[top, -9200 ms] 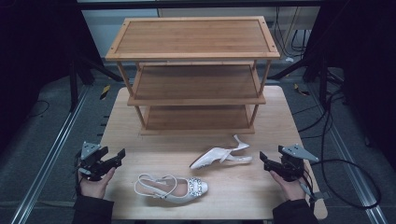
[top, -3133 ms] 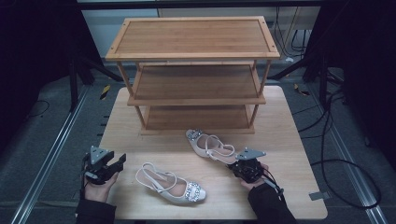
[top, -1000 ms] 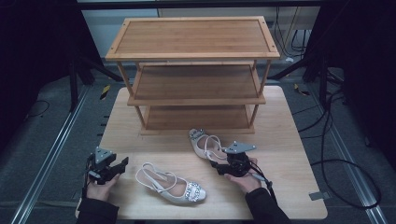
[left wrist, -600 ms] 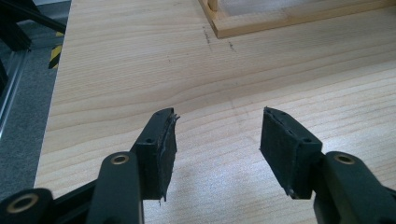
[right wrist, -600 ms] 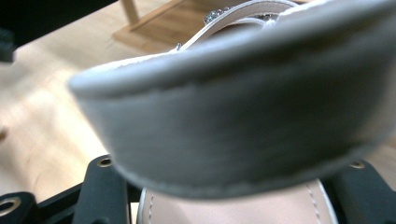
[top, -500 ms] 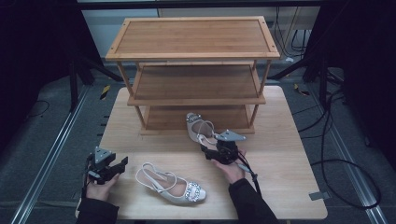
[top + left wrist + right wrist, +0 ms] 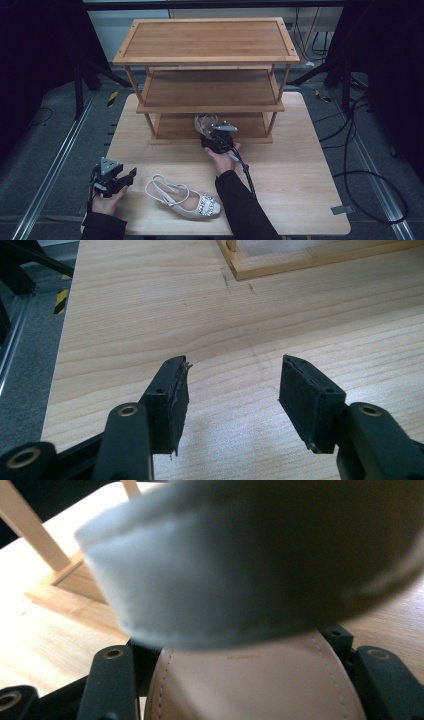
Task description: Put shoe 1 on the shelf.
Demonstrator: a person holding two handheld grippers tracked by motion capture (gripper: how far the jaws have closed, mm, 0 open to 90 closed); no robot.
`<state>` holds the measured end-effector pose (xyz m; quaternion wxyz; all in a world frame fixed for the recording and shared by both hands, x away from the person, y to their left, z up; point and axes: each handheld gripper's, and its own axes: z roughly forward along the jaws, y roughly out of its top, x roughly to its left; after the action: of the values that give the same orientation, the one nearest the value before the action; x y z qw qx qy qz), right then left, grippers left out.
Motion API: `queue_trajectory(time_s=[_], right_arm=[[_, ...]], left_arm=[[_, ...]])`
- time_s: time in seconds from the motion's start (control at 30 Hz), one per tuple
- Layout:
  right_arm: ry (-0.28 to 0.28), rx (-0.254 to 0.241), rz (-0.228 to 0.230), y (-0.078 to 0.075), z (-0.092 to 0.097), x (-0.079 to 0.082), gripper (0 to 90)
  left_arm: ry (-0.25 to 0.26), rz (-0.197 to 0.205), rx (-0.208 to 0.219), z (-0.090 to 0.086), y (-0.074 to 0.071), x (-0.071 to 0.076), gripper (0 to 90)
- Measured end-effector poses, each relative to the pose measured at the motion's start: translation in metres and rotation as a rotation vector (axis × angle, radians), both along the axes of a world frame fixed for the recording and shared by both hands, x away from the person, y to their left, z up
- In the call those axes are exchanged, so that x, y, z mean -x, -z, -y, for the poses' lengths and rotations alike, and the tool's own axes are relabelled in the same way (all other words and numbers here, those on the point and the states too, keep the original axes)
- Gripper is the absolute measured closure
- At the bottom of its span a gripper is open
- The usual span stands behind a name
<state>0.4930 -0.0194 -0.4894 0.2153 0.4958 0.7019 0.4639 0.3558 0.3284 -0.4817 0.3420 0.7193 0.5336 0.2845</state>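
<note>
Sandal [image 7: 204, 123] now at shelf [image 7: 165, 129].

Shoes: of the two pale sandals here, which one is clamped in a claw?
The sandal at the rack's bottom shelf, clamped in the right claw. The jewelled sandal lies free on the table, untouched.

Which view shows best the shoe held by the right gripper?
The high view: the held shoe sits whole at the rack's bottom shelf, clamped by the right gripper. The right gripper view gives a blurred close-up of its strap and insole.
</note>
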Motion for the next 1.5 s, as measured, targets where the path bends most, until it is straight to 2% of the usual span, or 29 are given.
queue_trajectory(time_s=[0.03,0.17,0.2,0.33,0.37,0.43,0.47,0.5,0.53,0.63,0.67,0.83,0.87,0.9,0.93,1.03,1.07,1.1,1.27,1.43,1.5], right_arm=[[0.011,0.006,-0.001,0.004,-0.002,-0.005,40.1],[0.020,0.011,0.010,0.006,-0.005,-0.005,39.7],[0.021,0.034,0.004,0.006,-0.007,-0.004,38.8],[0.018,0.039,-0.018,0.009,-0.006,-0.002,37.4],[0.012,0.067,-0.010,0.009,-0.005,-0.001,35.5],[0.003,0.062,-0.014,0.007,-0.004,0.001,32.9],[-0.021,0.057,-0.009,0.004,0.000,0.004,28.5],[-0.033,0.070,0.006,0.002,0.003,0.007,27.2],[-0.047,0.076,-0.001,0.000,0.005,0.010,24.4],[-0.068,0.087,0.005,-0.001,0.011,0.017,23.9],[-0.070,0.069,0.005,0.000,0.018,0.026,27.1],[-0.097,0.075,-0.013,0.007,0.026,0.036,35.1],[-0.097,0.076,-0.017,0.009,0.026,0.037,39.6],[-0.111,0.072,-0.032,0.011,0.027,0.036,50.1],[-0.111,0.072,-0.032,0.011,0.027,0.036,50.1],[-0.114,0.098,-0.049,0.014,0.025,0.032,63.0],[-0.108,0.091,-0.057,0.015,0.023,0.030,69.9],[-0.111,0.088,-0.059,0.016,0.023,0.029,72.7],[-0.099,0.114,-0.072,0.019,0.019,0.023,77.3],[-0.130,0.081,-0.049,0.015,0.011,0.025,79.5],[-0.138,0.087,-0.042,0.012,0.006,0.023,78.7]], left_arm=[[-0.001,0.000,0.000,0.000,0.000,0.000,44.1],[-0.003,-0.005,0.002,-0.001,0.001,-0.001,43.9],[-0.002,-0.005,0.002,-0.001,0.001,-0.001,43.8],[-0.002,-0.006,0.000,0.000,0.001,-0.001,43.5],[-0.001,-0.008,-0.001,0.000,0.001,-0.001,43.4],[0.002,-0.011,0.001,0.000,0.001,-0.001,43.1],[0.002,-0.012,0.002,0.000,0.002,-0.001,43.0],[0.000,-0.011,0.005,-0.001,0.002,-0.001,42.8],[0.000,-0.011,0.007,-0.001,0.002,-0.001,42.5],[0.003,-0.010,0.010,-0.001,0.001,-0.001,42.1],[0.003,-0.010,0.009,-0.001,0.001,-0.001,41.4],[-0.004,-0.006,0.003,0.000,0.000,0.000,41.0],[-0.004,-0.006,0.004,0.000,0.000,0.000,41.0],[-0.004,-0.007,0.005,0.000,0.000,0.000,41.1],[-0.003,-0.008,0.005,0.000,0.000,0.000,41.1],[-0.002,-0.009,0.005,0.000,0.001,-0.001,41.7],[-0.001,-0.010,0.004,0.000,0.001,-0.001,42.0],[0.001,-0.011,0.005,0.000,0.001,-0.001,42.1],[0.001,-0.013,0.003,-0.001,0.001,-0.001,42.9],[0.000,-0.012,0.000,0.000,0.001,-0.001,43.1],[0.000,-0.012,0.002,0.000,0.001,-0.001,43.1]])
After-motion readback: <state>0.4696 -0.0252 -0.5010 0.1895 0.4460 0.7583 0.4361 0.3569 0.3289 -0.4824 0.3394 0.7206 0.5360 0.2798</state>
